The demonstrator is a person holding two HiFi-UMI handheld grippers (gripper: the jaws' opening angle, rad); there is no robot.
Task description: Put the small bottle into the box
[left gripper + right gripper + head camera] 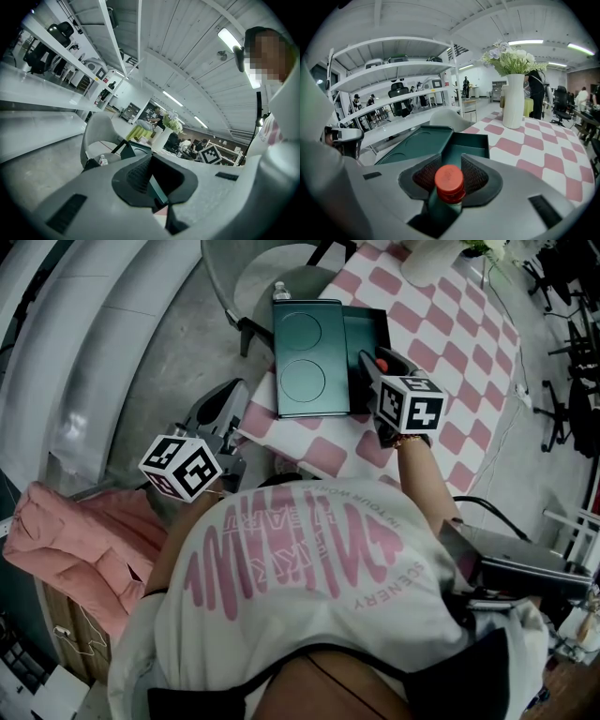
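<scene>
Pink and white checks cover the table (pixel 459 343) where the person works. The right gripper (pixel 380 367) is closed on the small bottle (pixel 446 192), its two pads pressing the neck under the red cap. Just ahead of these jaws lies the open green box (pixel 466 149), with its lid (pixel 415 143) flat ahead and to the left of them. Further ahead, to the right, a white vase (pixel 513 101) with flowers stands. The left gripper (pixel 220 416) hangs beside the table edge, well left of the right one, jaws apart and holding nothing. Ahead of it is a grey chair (pixel 96 138).
</scene>
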